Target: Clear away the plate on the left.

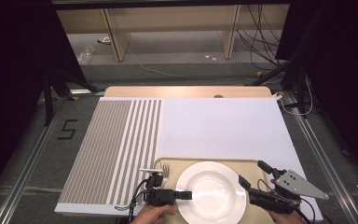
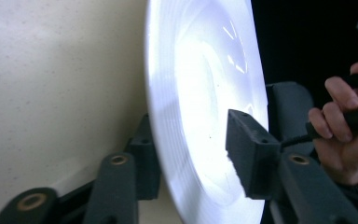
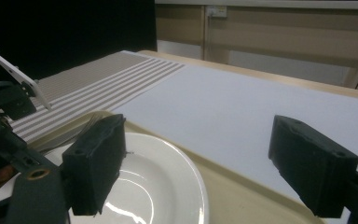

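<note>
Straddling the near-left rim of the white plate (image 1: 210,191), the left gripper (image 1: 185,195) is seen with one pad above the rim and one below; in the left gripper view a gap shows between the upper pad and the plate (image 2: 200,93), so the jaws are judged to be parted and not pressing. The plate is lying on a beige tray (image 1: 251,164) at the near edge of the surface, with a fork (image 1: 164,170) just beside its left rim. At the plate's right the right gripper (image 1: 251,175) is held with its jaws wide apart and nothing between them, one jaw over the plate's right rim and the other over the tray. A slip is judged the main risk: should the left jaws be closed with too shallow a bite on the smooth sloping rim, the plate could be tipped or slid sideways, and the fork could be knocked along the tray. The tray's raised lip and the near edge of the surface leave little room towards the person, so a pull that way could drag the plate off. Farther off, the white cloth (image 1: 223,126) and the striped placemat (image 1: 116,144) are left bare, and ample room for moving is offered there, up to the wooden far edge (image 1: 186,91).
</note>
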{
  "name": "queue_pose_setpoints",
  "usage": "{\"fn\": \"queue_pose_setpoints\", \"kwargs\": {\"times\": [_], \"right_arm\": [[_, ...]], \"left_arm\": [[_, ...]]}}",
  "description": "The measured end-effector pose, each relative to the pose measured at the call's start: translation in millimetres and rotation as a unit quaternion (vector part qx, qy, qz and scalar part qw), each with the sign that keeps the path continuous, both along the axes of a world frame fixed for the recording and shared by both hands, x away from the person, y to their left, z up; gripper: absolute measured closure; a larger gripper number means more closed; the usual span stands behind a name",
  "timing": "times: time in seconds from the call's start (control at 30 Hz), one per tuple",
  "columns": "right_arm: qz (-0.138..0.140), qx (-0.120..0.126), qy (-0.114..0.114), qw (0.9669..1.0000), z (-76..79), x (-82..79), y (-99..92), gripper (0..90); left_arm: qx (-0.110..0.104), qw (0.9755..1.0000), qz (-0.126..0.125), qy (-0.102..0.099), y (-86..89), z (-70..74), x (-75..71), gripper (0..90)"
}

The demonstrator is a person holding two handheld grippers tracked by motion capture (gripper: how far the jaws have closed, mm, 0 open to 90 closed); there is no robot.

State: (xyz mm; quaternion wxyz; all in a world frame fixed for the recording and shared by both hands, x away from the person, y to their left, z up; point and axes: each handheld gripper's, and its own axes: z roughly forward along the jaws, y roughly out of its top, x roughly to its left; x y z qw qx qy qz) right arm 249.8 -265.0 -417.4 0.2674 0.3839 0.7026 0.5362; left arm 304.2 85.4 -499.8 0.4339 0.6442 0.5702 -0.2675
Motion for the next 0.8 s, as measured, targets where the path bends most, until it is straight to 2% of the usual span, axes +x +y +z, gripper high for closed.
{"fn": "queue_pose_setpoints", "kwargs": {"times": [0.17, 0.23, 0.33, 0.53, 0.8], "right_arm": [[-0.001, 0.001, 0.000, 1.0000, 0.2, -0.2, 0.0, 19.8], [0.000, 0.000, 0.000, 1.0000, 0.1, -0.1, 0.0, 19.7], [-0.001, 0.002, 0.000, 1.0000, 0.3, -0.2, 0.0, 19.7], [-0.001, 0.002, 0.000, 1.0000, 0.3, -0.3, 0.0, 19.7], [0.000, 0.001, 0.000, 1.0000, 0.3, -0.4, 0.0, 19.7]], "left_arm": [[0.032, 0.9994, -0.009, -0.009, 1.4, 4.1, 2.2, 43.8], [0.038, 0.9992, -0.011, -0.011, 3.1, 5.6, 3.1, 41.5], [0.035, 0.9993, -0.014, -0.004, 6.1, 9.1, 5.1, 38.8], [0.045, 0.9986, -0.025, -0.013, 8.2, 15.6, 6.0, 34.3], [0.069, 0.9962, -0.034, -0.041, 12.5, 24.5, 7.3, 31.3]]}}
